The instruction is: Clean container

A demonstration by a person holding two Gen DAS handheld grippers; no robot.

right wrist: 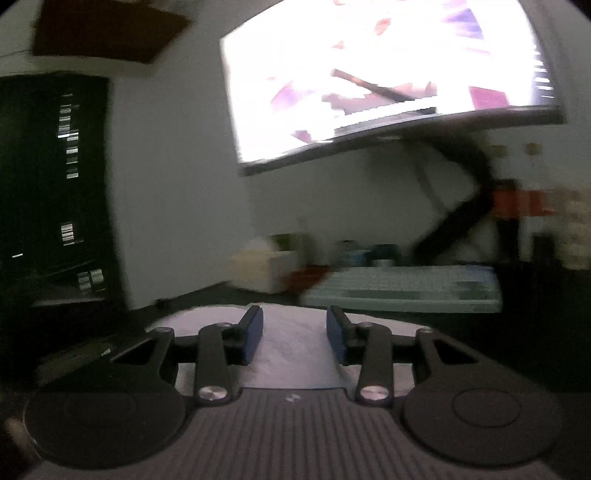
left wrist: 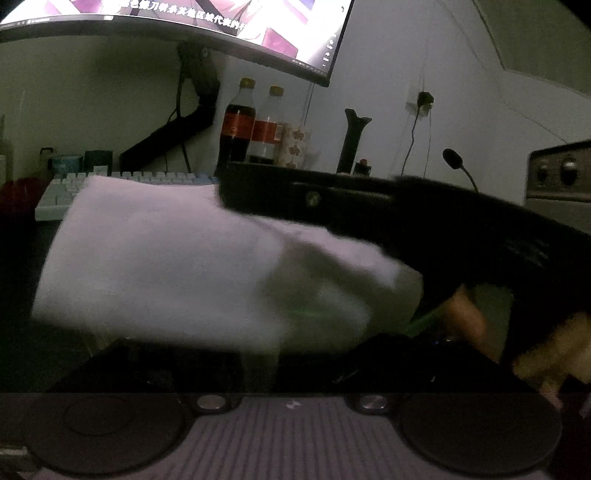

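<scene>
A white cloth [left wrist: 177,258] fills the middle of the left wrist view, blurred. The right gripper's black arm [left wrist: 369,206] reaches in from the right over the cloth, with a hand behind it. My left gripper's fingers are hidden in the dark under the cloth; something green [left wrist: 424,321] shows at the cloth's right edge. In the right wrist view my right gripper [right wrist: 294,336] has its blue pads [right wrist: 253,336] apart, with the white cloth [right wrist: 295,343] lying between and under them. I cannot make out the container.
A white keyboard [left wrist: 122,181] [right wrist: 402,291] lies on the dark desk under a lit monitor [left wrist: 221,18] [right wrist: 380,74]. Two cola bottles [left wrist: 236,125], a black stand [left wrist: 354,140] and a microphone [left wrist: 454,158] stand at the back. A pale box [right wrist: 262,271] stands left of the keyboard.
</scene>
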